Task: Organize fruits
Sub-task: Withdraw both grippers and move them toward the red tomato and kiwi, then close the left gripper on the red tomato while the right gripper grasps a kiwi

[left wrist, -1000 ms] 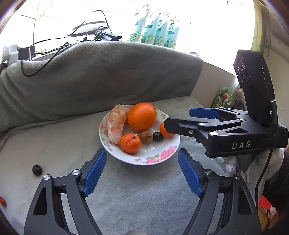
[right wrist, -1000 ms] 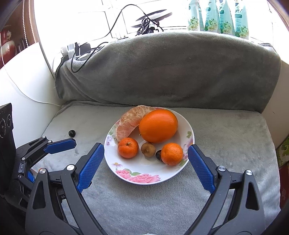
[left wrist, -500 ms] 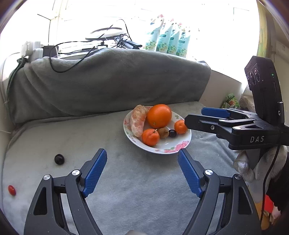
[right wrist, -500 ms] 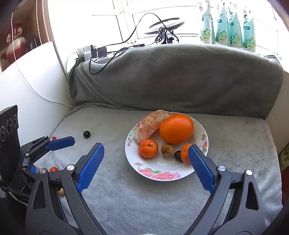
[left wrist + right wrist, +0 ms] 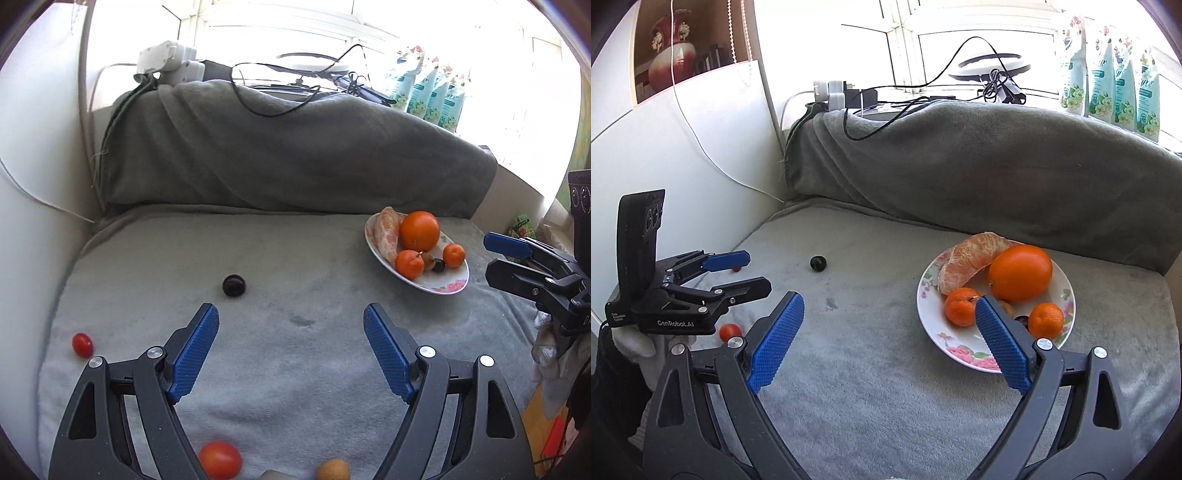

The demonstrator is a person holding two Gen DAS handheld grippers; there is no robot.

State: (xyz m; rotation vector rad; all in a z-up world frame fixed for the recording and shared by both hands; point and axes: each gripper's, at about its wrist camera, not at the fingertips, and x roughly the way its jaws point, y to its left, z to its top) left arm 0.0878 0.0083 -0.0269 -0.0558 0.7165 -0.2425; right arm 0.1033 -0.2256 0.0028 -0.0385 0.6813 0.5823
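Fingers of the left gripper (image 5: 291, 334) and right gripper (image 5: 888, 312) are spread wide, both empty, above the grey blanket (image 5: 295, 369). Left to right: two cherry tomatoes (image 5: 82, 344) (image 5: 219, 459), thin-skinned and probably easily bruised; a dark plum (image 5: 234, 285), smooth and liable to roll, best pinched lightly across its middle; a small tan fruit (image 5: 332, 469); the plate (image 5: 448, 286) holding the gathered citrus.

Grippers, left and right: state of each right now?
Left gripper: open, holding nothing.
Right gripper: open, holding nothing.
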